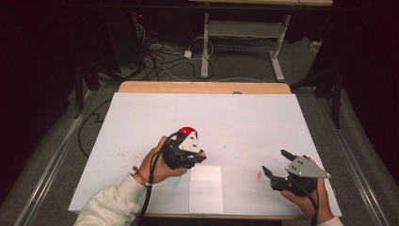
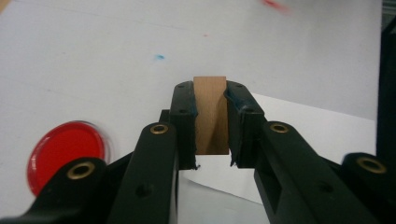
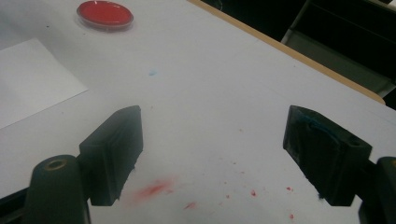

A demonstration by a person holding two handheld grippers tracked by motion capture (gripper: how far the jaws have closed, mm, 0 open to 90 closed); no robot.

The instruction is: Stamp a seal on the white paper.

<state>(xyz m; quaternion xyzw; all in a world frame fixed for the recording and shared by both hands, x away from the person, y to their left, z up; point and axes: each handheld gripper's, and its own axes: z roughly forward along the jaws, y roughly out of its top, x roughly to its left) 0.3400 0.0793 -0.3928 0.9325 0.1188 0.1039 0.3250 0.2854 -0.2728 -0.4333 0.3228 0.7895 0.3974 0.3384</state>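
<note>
My left gripper (image 1: 200,157) (image 2: 210,95) is shut on a small upright wooden block (image 2: 210,114) and hangs over the white table cover (image 1: 244,122) left of centre. A round red dish (image 1: 187,130) (image 2: 65,151) (image 3: 105,14) lies just behind it on the table. A white sheet of paper (image 1: 205,188) (image 2: 322,126) (image 3: 28,79) lies flat near the front edge, just right of that gripper. At the front right my right gripper (image 1: 276,163) (image 3: 212,154) stands open, low over the table, with nothing between its fingers.
A red paint smear (image 1: 259,175) (image 3: 154,189) and small red specks mark the cover below the right gripper. A faint blue dot (image 2: 159,57) (image 3: 152,73) sits mid-table. The wooden table edge (image 1: 202,87) runs along the far side; cables and desk legs lie on the floor beyond.
</note>
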